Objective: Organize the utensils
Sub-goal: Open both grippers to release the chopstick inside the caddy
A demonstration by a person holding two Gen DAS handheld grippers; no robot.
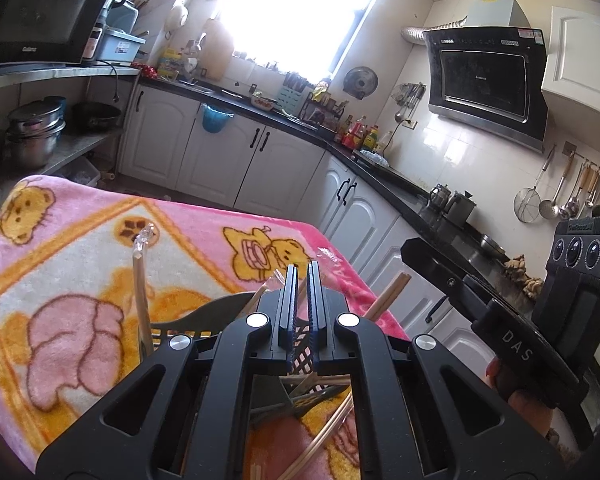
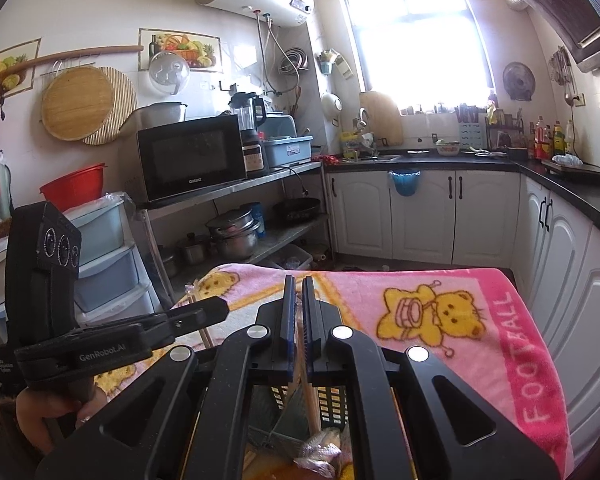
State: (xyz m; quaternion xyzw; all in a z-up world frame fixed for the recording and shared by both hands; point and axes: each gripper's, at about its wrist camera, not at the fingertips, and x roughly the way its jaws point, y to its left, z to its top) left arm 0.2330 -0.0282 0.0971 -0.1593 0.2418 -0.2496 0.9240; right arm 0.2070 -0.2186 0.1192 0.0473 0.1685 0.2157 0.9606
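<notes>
A dark slotted utensil basket (image 1: 204,318) stands on the pink bear blanket (image 1: 80,248), just under my left gripper (image 1: 302,280). Wrapped wooden chopsticks (image 1: 140,296) stand in it; another pair (image 1: 388,294) leans out on the right. The left jaws are nearly together with nothing clearly between them. In the right wrist view the basket (image 2: 332,404) lies below my right gripper (image 2: 296,292), which is shut on a pair of chopsticks (image 2: 310,404) that reach down into the basket. The left gripper (image 2: 204,310) shows at the left.
White kitchen cabinets (image 2: 420,216) and a black counter (image 2: 580,188) run behind and to the right of the table. A metal shelf with a microwave (image 2: 192,156) and pots (image 2: 236,236) stands at the left. Plastic drawers (image 2: 108,256) sit nearby. The right gripper's body (image 1: 540,320) is close at right.
</notes>
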